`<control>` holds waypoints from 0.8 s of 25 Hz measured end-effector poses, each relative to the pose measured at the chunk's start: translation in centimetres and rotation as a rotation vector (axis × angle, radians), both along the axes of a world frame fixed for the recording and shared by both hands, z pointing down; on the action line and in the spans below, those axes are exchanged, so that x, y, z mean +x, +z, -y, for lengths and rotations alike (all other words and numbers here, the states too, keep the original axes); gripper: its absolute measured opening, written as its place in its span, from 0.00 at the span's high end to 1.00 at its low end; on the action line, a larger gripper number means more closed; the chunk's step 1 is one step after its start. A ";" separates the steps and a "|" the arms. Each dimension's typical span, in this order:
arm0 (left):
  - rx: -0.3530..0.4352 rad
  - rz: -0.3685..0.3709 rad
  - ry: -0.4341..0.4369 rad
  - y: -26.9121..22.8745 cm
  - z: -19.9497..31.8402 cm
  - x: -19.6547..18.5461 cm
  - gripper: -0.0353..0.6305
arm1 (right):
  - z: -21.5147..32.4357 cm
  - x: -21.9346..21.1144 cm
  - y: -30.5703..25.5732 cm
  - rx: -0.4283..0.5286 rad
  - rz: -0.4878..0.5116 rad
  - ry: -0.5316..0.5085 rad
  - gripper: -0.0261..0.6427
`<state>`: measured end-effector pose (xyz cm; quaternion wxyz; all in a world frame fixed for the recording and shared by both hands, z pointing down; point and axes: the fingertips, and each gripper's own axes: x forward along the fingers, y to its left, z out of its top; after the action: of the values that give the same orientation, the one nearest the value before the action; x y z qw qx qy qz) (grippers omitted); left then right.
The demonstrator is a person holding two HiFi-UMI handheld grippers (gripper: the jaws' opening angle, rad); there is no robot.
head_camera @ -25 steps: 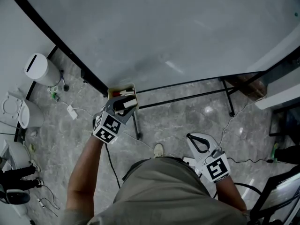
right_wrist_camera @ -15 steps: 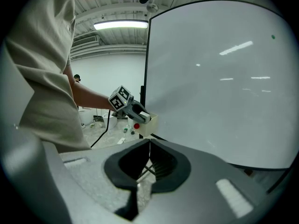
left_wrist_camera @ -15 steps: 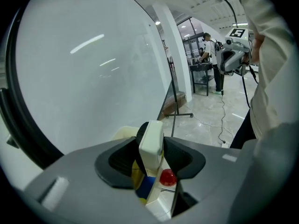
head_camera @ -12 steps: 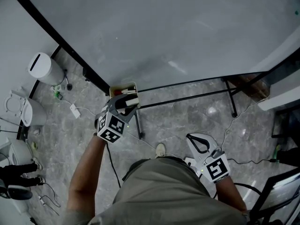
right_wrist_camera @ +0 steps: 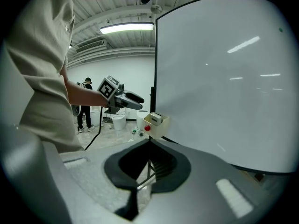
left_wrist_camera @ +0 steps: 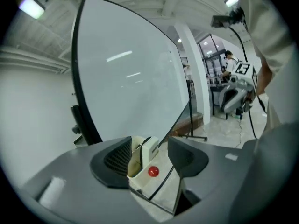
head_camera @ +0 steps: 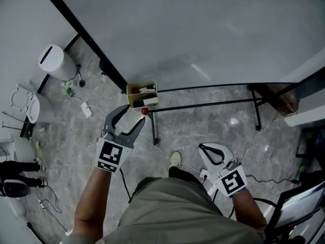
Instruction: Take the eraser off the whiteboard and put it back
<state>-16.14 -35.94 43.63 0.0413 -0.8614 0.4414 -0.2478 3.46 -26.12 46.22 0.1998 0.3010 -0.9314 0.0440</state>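
Two hand-held grippers are in view, along with one whiteboard, one tray, one eraser and one small red ball. On the left, the left gripper point(head_camera: 132, 115) has its jaws spread wide. They have just been opening, and nothing is gripped between them. Just ahead of its fingertips, a cream tray point(head_camera: 141, 83) hangs at the lower corner of the whiteboard point(head_camera: 203, 29).

The single eraser point(head_camera: 146, 102), a white block, stands inside this tray next to some markers. It is near the left gripper's open jaws but clear of them. The left gripper view lines the eraser up in the gap between the jaws, further off. The red ball point(head_camera: 145, 111) sits on the tray's near face.

On the right, the right gripper point(head_camera: 204, 148) is held low beside the person's body. Its jaws are closed together and empty, well away from the tray and eraser.
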 end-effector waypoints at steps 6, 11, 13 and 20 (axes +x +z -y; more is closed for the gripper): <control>-0.021 -0.224 -0.038 -4.7 -10.8 -0.8 0.57 | -3.7 -2.5 -2.7 0.068 0.038 -0.026 0.96; -0.014 -0.305 -0.072 -6.6 -20.5 -2.2 0.68 | -9.0 -5.1 -4.1 0.101 0.045 -0.091 0.96; -0.012 -0.314 -0.096 -6.1 -24.8 -2.8 0.75 | -12.4 -6.2 -4.1 0.100 0.050 -0.118 0.96; -0.078 -0.389 -0.097 -4.3 -39.3 -2.0 0.94 | -25.7 -8.0 -5.2 0.103 0.045 -0.171 0.96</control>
<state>-18.14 3.37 39.35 -0.0904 -0.8718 0.4720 -0.0953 -4.59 -0.44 41.04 0.1662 0.2292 -0.9590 -0.0147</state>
